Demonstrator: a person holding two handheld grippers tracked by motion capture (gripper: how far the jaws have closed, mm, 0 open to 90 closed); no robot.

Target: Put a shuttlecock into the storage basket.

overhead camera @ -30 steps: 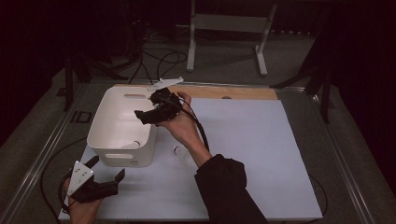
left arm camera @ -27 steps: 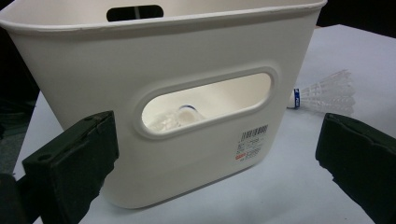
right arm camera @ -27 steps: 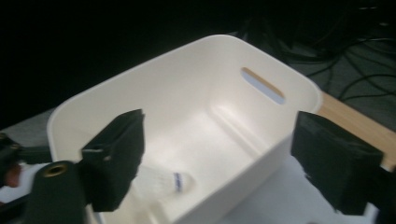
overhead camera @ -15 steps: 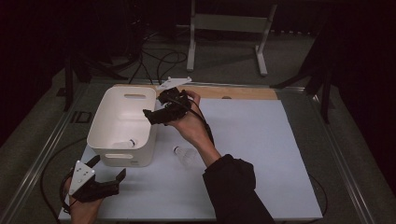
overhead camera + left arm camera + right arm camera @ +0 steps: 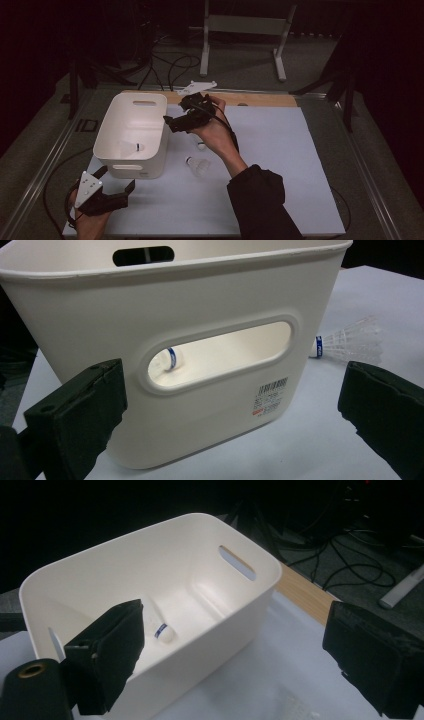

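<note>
Fingers of the right gripper (image 5: 172,121), just opened wide and empty, should be carried from the bin (image 5: 150,106) to the shuttlecock (image 5: 198,165) at five o'clock.

White bin (image 5: 150,575) beyond the parted jaws
A shuttlecock (image 5: 162,631) lies inside it, just past the left jaw; nothing sits between the jaws.

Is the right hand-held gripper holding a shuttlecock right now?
No, the right hand-held gripper has its jaws wide apart with nothing between them, and a shuttlecock lies inside the white bin.
</note>
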